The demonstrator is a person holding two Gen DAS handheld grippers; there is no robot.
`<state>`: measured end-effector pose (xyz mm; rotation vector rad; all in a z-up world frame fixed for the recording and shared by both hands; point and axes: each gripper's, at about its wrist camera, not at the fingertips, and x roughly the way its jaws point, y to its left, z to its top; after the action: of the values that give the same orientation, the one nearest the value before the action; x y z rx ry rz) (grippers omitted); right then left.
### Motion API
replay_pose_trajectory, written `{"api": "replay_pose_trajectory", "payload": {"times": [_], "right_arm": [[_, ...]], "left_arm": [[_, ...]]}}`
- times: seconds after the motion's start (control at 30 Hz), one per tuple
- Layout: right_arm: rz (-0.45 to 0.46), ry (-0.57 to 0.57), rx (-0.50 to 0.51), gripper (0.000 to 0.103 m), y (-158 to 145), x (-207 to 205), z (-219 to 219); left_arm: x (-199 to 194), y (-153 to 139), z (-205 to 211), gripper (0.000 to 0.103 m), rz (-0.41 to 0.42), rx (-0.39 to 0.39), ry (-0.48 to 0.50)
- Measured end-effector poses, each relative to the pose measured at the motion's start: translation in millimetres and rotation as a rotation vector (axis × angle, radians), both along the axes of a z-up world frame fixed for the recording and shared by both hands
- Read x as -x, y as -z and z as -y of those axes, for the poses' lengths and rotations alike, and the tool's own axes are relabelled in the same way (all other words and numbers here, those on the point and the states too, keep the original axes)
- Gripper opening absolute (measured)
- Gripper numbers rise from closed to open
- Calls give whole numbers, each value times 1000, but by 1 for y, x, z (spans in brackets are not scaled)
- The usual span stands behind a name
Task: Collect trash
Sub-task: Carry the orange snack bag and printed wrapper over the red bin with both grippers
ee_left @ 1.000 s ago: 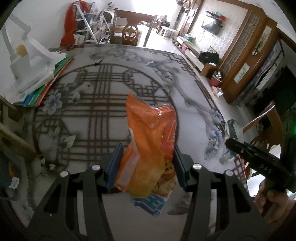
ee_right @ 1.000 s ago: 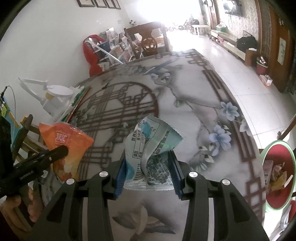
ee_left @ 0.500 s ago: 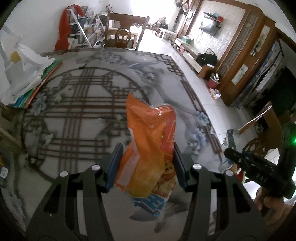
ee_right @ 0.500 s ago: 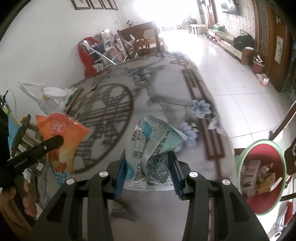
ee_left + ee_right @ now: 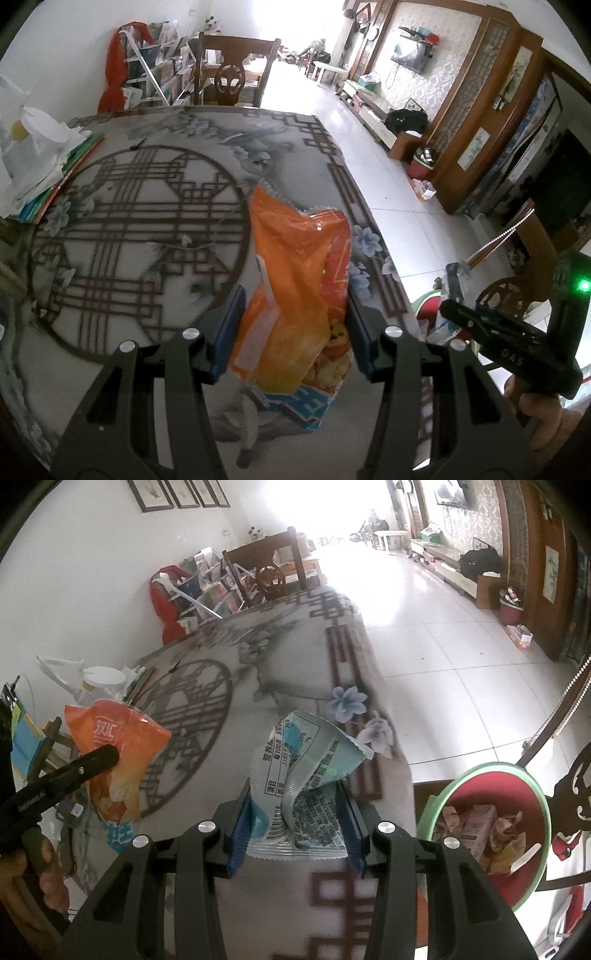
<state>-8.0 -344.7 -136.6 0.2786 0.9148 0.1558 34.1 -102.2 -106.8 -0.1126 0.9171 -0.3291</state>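
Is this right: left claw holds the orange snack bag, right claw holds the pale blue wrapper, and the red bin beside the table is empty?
Not quite: the red bin already holds cartons and wrappers, per the right wrist view. The rest stands: left claw grips the orange snack bag, right claw the pale blue wrapper.

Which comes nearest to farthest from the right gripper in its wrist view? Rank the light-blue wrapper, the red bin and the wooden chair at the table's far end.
1. Light-blue wrapper: clamped in the right gripper.
2. Red bin: low on the right, beside the table.
3. Wooden chair: at the table's far end.
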Motion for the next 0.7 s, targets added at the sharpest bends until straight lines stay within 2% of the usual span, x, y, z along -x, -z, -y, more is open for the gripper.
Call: {"api": "replay_pose_trajectory", "payload": {"times": [0.7], "right_arm": [[-6, 149, -36, 42, 8, 40, 97]], "left_arm": [[12, -5, 98, 50, 17, -30, 141]]}}
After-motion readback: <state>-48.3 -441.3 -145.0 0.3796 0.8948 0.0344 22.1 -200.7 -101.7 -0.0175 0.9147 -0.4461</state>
